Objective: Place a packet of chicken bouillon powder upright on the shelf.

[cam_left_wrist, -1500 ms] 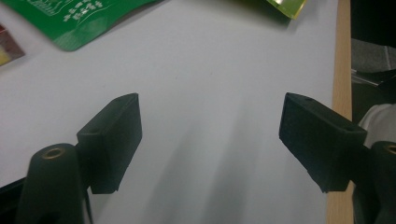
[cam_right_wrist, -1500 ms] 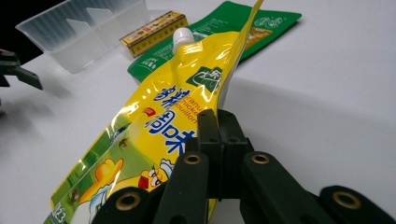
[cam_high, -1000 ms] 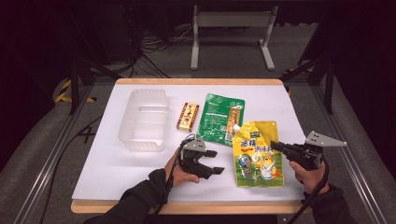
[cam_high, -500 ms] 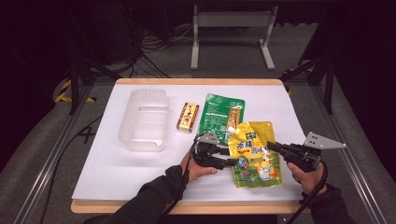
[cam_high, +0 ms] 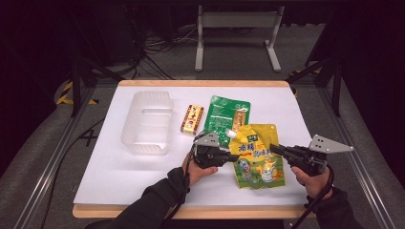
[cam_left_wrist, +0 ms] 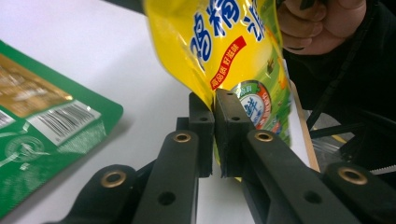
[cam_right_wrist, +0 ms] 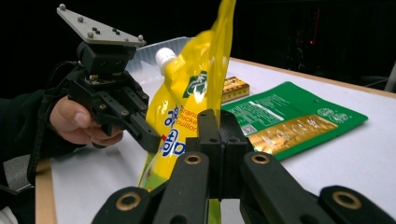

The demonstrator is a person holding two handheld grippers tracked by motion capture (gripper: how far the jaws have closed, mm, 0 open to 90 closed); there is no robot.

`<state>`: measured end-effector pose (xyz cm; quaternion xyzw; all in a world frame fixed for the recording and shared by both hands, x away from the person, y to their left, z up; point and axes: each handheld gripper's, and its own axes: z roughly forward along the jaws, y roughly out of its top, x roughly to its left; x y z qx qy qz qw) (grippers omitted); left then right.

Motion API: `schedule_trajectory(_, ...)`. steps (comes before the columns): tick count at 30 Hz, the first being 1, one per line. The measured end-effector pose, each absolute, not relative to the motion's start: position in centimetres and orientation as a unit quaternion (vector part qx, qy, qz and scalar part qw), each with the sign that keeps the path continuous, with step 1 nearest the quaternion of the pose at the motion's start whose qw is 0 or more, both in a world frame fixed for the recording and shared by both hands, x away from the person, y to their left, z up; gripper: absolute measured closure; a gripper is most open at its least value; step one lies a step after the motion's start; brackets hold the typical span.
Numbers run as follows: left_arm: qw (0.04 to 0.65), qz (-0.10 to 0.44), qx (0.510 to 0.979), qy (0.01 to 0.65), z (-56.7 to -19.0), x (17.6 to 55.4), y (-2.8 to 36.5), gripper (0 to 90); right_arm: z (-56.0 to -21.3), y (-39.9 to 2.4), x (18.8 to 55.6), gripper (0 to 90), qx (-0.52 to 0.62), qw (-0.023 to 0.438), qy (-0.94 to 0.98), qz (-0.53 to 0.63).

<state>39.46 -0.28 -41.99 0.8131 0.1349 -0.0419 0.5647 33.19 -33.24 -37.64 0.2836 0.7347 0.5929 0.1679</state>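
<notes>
Step in hand: a two-sided hold on the yellow spout pouch (cam_high: 258, 155), apparently the start of lifting it; its likely goal is the clear plastic tray (cam_high: 147, 121) at the far left, though that is only a judgement.
Left gripper (cam_high: 228, 157): its jaws have just been closing and now stand pinched on the pouch's left edge; in the left gripper view the pads (cam_left_wrist: 233, 126) press the yellow film between them.
Right gripper (cam_high: 277, 150): fully closed on the pouch's right edge, the film running up between its pads in the right gripper view.
Pouch position: near the front of the white surface (cam_high: 110, 162), right of centre, its white cap (cam_right_wrist: 164, 55) toward the far left corner; from the gripper views its held edges look raised, while its lower part seems to rest on the surface.
Neighbours: a green packet (cam_high: 227, 114) lies just behind the pouch, its near edge under or touching the pouch's top; a small red-and-gold box (cam_high: 192, 119) sits between that packet and the tray.
Next move calls for: both hands rising together so the thin film does not tear or slip, then clearing the green packet without dragging it.
</notes>
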Motion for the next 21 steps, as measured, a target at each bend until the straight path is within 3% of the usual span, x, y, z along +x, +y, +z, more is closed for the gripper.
schedule_trajectory(11,0.552,0.015,0.826,0.111,-40.0,38.8,1.5,87.6,-37.2,-31.8,32.2,88.0,0.253,0.173,0.758,0.575)
schedule_trajectory(16,0.546,0.030,0.832,0.095,-39.6,38.4,1.7,87.6,-37.5,-31.6,32.3,81.5,0.252,0.165,0.766,0.568)
schedule_trajectory(18,0.543,0.035,0.834,0.087,-39.4,38.2,1.7,87.6,-37.8,-31.2,32.3,73.9,0.243,0.159,0.780,0.555)
schedule_trajectory(21,0.542,0.040,0.836,0.084,-39.2,38.1,1.7,87.6,-38.1,-30.7,32.4,69.6,0.238,0.155,0.796,0.535)
